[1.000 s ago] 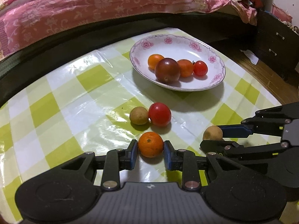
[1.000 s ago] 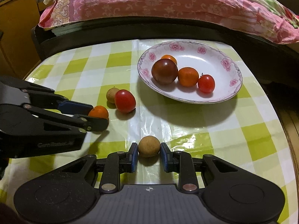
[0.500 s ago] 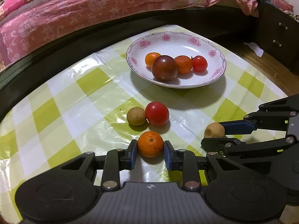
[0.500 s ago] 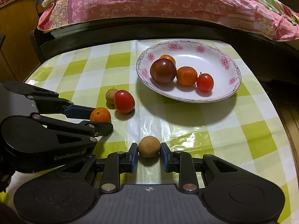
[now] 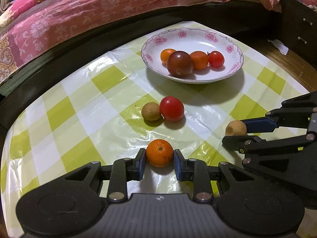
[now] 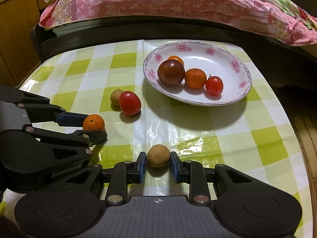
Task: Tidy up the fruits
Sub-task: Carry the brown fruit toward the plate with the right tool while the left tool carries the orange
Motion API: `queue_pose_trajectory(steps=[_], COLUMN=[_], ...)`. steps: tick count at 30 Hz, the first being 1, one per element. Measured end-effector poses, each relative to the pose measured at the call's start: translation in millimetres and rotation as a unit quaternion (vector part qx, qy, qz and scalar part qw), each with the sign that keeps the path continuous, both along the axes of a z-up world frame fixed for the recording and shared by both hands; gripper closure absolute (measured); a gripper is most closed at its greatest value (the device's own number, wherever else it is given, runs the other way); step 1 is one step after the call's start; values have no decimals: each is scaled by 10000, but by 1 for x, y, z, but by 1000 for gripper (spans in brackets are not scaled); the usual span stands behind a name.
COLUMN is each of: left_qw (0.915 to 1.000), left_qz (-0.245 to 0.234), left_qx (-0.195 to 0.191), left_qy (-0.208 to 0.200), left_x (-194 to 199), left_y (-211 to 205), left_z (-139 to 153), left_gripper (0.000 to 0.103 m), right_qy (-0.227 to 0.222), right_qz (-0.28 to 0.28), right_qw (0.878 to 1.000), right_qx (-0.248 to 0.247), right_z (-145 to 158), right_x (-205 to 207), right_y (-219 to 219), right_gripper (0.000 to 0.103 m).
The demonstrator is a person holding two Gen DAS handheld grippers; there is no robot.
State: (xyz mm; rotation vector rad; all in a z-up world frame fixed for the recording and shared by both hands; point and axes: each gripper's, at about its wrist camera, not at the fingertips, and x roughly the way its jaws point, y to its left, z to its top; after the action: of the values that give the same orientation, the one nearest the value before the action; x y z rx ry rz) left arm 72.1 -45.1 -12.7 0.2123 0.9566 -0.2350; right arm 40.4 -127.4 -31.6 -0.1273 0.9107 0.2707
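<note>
My left gripper (image 5: 159, 161) is shut on a small orange (image 5: 159, 153), which hangs a little above the checked tablecloth; the right wrist view shows the same orange (image 6: 93, 122) at the left. My right gripper (image 6: 158, 163) is shut on a brown longan (image 6: 158, 156), also seen in the left wrist view as the longan (image 5: 235, 128). A flowered white plate (image 5: 227, 39) holds two small oranges, a dark tomato (image 5: 179, 63) and a red cherry tomato. On the cloth lie a red tomato (image 5: 172, 108) and a second longan (image 5: 150, 111), touching each other.
The table wears a green and white checked plastic cloth (image 5: 79, 103). Behind it runs a dark bed frame with a pink floral quilt (image 5: 99, 6). A dark cabinet (image 5: 297, 29) stands at the right and a wooden cupboard (image 6: 17, 39) at the left. The table's right edge drops to wooden floor.
The left wrist view has tilted and shifted a little, so the plate sits lower and more central. The orange stays in the left gripper. The right gripper and its longan are still.
</note>
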Motion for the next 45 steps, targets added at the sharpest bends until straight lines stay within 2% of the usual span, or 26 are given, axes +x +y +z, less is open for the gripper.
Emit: queue_pose_trajectory(steps=[16, 24, 45], left_qw=[10000, 10000, 9996], left_qz=[-28, 27, -2], left_qx=[46, -83, -133], left_qy=[-28, 45, -254], left_x=[-3, -1, 2], left_y=[-1, 4, 3], left_z=[0, 1, 18], left_gripper=[66, 66, 66], right_qy=[-42, 27, -66], right_qz=[-77, -152, -292], right_qw=[9998, 9997, 9995], right_qx=[-154, -210, 53], right_z=[-1, 1, 15], right_x=[-1, 3, -3], right_y=[6, 10, 9], right_gripper=[81, 81, 82])
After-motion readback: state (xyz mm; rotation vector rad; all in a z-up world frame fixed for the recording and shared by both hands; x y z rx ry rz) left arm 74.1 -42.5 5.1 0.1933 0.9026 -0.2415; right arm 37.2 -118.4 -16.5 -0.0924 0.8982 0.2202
